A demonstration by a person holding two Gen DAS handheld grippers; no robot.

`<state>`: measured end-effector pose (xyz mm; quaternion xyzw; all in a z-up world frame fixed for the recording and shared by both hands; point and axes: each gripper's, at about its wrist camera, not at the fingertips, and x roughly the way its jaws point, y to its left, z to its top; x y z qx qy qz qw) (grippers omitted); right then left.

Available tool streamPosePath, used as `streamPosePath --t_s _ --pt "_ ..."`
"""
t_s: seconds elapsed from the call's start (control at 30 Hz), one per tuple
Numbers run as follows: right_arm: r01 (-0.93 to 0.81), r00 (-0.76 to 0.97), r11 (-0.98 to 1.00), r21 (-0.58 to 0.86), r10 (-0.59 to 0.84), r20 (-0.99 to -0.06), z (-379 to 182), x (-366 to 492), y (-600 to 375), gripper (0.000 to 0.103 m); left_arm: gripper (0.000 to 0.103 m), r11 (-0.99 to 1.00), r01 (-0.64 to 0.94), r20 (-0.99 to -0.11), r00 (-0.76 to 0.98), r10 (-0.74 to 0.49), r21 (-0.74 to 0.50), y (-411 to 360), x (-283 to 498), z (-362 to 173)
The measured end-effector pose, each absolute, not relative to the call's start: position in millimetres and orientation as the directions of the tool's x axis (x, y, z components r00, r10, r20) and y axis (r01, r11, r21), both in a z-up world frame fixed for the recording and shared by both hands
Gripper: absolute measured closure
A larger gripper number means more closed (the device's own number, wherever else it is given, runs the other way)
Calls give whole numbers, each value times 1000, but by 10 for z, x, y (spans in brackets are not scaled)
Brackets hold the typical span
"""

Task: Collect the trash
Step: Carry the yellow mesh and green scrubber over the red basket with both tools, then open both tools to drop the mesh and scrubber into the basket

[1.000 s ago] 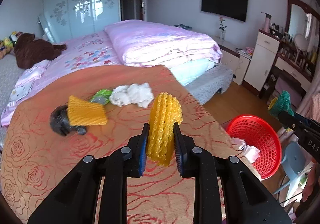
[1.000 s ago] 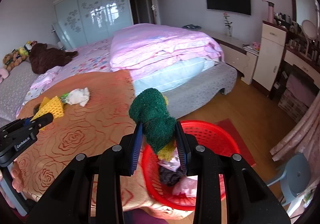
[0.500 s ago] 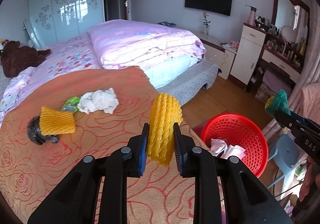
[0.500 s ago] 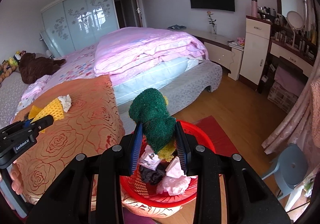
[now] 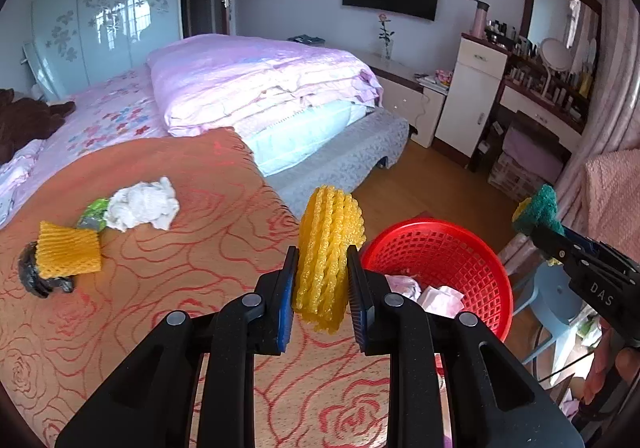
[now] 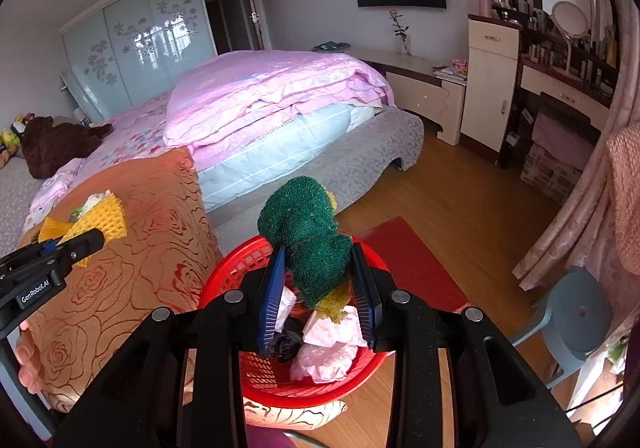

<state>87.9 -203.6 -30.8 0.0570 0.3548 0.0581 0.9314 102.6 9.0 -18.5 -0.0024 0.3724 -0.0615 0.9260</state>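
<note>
Two pieces of trash carried to the red basket

The table under its orange rose-patterned cloth has rubbish lying on it: a crumpled white tissue, a green wrapper and a second yellow foam net on a black lump; the red basket sits on the floor just beside the table edge, already holding crumpled paper. The right claw hangs right over the basket, clamped on a green scouring sponge with a yellow underside, soft and light, squashed in the middle. The left claw is above the table edge, pinching a yellow foam net across its middle; it looks featherlight and springy, so a mid-body hold seems safest
</note>
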Motion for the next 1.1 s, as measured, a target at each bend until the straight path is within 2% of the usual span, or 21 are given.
streamPosePath --t_s 1.1 --pt "5 666 983 181 132 -734 -747 1103 -2227 70 80 961 274 -773 601 -204 -40 -646 1314 -698"
